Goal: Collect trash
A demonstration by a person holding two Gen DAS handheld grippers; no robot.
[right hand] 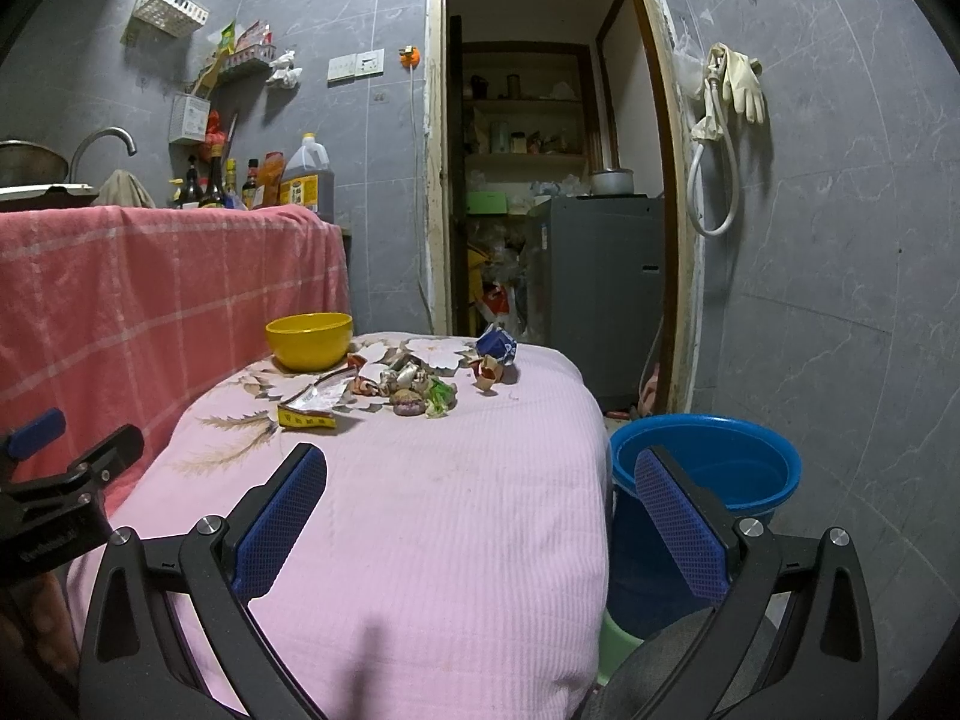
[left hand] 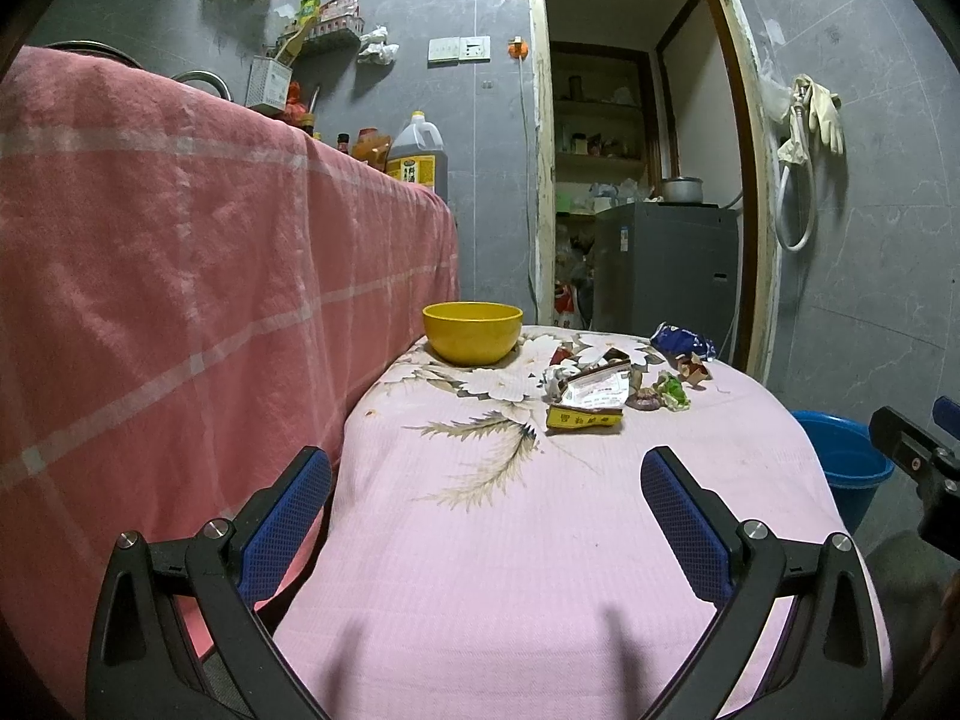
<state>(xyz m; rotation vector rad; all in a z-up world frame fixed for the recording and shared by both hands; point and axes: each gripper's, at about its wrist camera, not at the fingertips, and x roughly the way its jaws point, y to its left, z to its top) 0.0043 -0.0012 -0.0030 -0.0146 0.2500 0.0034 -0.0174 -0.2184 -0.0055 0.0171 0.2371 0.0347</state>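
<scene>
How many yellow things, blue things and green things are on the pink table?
Yellow: 2, the bowl and the flat box
Blue: 1, the crumpled wrapper
Green: 1, the small wrapper
Total: 4

Left view: low over the table's near end, facing the doorway.
Right view: same height, further right, facing the doorway.
Shared: bowl, trash, bucket.
</scene>
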